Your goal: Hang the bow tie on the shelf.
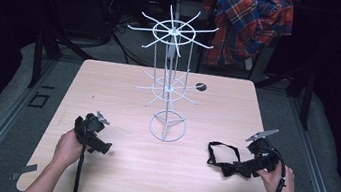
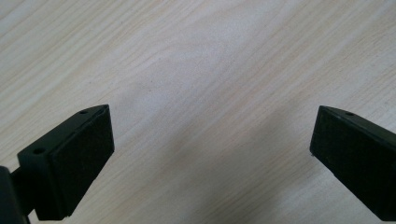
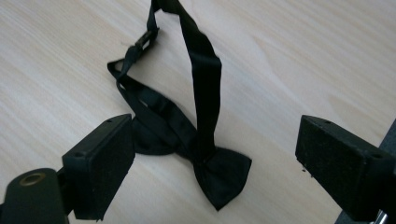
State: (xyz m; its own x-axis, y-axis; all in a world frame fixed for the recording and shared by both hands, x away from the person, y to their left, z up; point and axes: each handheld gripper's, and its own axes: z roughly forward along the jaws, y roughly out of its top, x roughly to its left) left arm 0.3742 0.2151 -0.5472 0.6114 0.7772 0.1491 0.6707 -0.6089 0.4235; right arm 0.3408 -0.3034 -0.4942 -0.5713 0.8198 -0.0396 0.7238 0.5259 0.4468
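A pale wooden desk (image 1: 113,168) is seen from above, with a person's forearms coming in from the near edge, each hand holding a two-jaw gripper. At the middle of the desk stands a white wire display rack (image 1: 170,83), a thin upright frame on a ring base with two tiers of spoke-like hooks; all the hooks look bare. A black bow tie (image 1: 229,166) lies flat on the desk near the right front, its bow towards the person and its neck strap looping away to the left. The right gripper (image 3: 212,168) is low over it, jaws released and spread wide to either side of the bow, which lies on the wood between and just beyond them with the strap running away behind; nothing is grasped yet. The left gripper (image 1: 94,134) rests near the left front, well apart from the tie and the rack, and its own view looks at bare wood grain between jaws that are likewise spread and holding nothing. A red and blue plaid shirt (image 1: 249,21) hangs behind the desk. The work looks to be at its start: the tie has still to be gripped, lifted and, probably, hung on a hook of the rack.
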